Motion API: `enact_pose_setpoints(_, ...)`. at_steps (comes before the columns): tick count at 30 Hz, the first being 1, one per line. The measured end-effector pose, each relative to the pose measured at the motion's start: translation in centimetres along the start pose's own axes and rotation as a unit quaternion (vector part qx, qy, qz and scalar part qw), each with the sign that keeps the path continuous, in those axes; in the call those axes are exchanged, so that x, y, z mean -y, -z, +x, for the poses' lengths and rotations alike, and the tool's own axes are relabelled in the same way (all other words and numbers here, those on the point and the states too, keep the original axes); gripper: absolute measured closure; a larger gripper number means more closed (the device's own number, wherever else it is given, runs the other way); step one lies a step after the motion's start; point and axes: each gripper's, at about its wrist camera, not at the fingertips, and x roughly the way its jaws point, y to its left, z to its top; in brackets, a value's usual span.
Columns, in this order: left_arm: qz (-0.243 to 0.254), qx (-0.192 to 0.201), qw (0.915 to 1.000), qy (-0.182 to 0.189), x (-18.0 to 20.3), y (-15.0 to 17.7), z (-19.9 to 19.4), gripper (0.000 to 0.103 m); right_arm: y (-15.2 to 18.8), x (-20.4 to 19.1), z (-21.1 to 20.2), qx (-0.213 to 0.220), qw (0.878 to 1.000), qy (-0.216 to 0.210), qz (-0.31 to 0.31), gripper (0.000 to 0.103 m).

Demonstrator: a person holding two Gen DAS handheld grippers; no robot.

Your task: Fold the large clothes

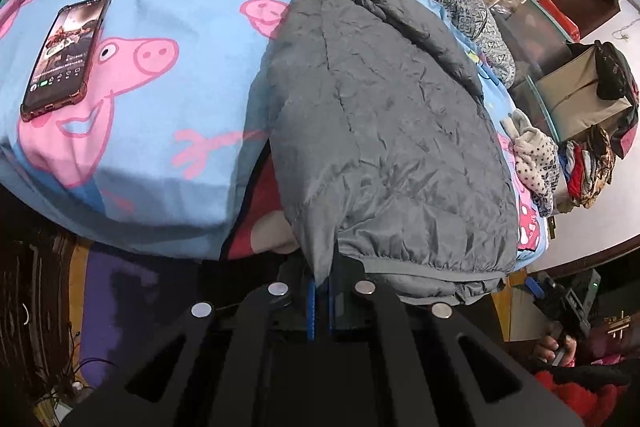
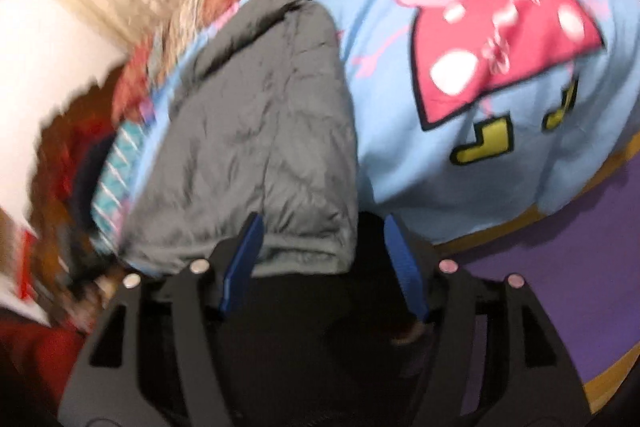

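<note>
A grey quilted jacket (image 1: 380, 131) lies lengthwise on a blue cartoon-pig bedsheet (image 1: 168, 131), its hem hanging over the near bed edge. My left gripper (image 1: 322, 279) is shut on the jacket's left hem corner, a fold of grey fabric pinched between the blue pads. In the blurred right wrist view the jacket (image 2: 248, 139) fills the middle left. My right gripper (image 2: 324, 235) is open, its blue fingers (image 2: 244, 259) spread around the jacket's right hem corner without closing on it.
A phone (image 1: 66, 55) lies on the sheet at the left. A spotted white garment (image 1: 532, 159) sits at the bed's right edge, with piled clothes and a box (image 1: 580, 95) beyond. Purple floor (image 2: 560, 291) lies below the bed edge.
</note>
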Motion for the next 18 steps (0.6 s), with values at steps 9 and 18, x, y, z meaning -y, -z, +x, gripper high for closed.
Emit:
enact_pose_setpoints(9,-0.011,-0.005,0.9999,0.000,0.2,-0.1,0.0,0.097,1.3,1.3,7.7,-0.108,0.990,-0.080,0.035,0.081)
enact_pose_setpoints(18,-0.065,0.016,0.9938,0.088,0.8,-3.5,-1.8,0.097,-5.3,-4.9,0.8,-0.022,0.989,-0.127,-0.077,0.098)
